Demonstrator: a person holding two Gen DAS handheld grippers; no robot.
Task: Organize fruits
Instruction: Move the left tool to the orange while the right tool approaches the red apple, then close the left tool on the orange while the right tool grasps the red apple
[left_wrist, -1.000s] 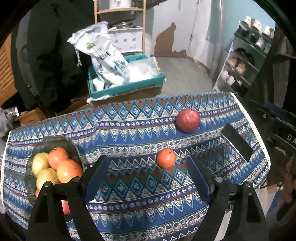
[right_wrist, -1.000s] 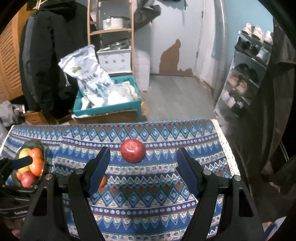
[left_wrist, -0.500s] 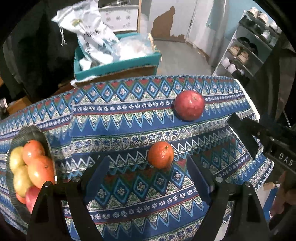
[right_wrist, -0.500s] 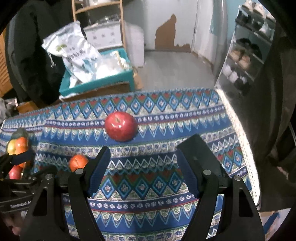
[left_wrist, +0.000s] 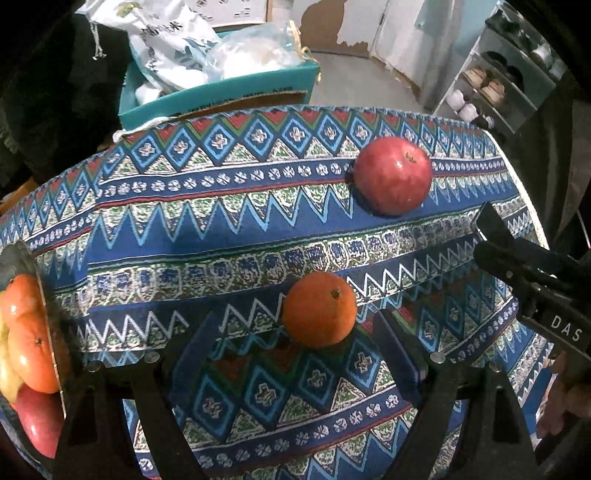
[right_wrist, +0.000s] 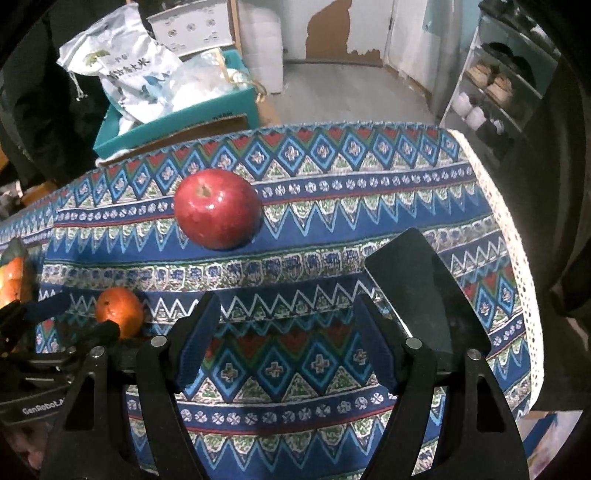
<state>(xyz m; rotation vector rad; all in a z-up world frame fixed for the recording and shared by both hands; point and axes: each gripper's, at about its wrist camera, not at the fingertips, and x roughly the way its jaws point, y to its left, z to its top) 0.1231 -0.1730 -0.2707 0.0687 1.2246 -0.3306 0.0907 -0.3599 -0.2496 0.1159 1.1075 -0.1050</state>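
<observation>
An orange (left_wrist: 319, 309) lies on the patterned tablecloth (left_wrist: 221, 229), just ahead of my left gripper (left_wrist: 295, 332), which is open and empty with its fingertips either side of the orange's near edge. A red apple (left_wrist: 393, 175) lies farther back right. A glass bowl (left_wrist: 48, 332) at the left edge holds several oranges and apples. In the right wrist view the red apple (right_wrist: 217, 208) lies ahead and left of my right gripper (right_wrist: 286, 317), which is open and empty. The orange (right_wrist: 119, 312) shows there at the left.
A black phone (right_wrist: 424, 291) lies on the cloth beside my right gripper's right finger. Behind the table stand a teal box (right_wrist: 177, 118) with white bags and a shoe rack (right_wrist: 495, 88). The cloth's lace edge (right_wrist: 513, 258) marks the table's right side.
Both grippers have moved forward and down toward the table. The orange now sits close between the left fingertips, and the apple is nearer the right gripper.
</observation>
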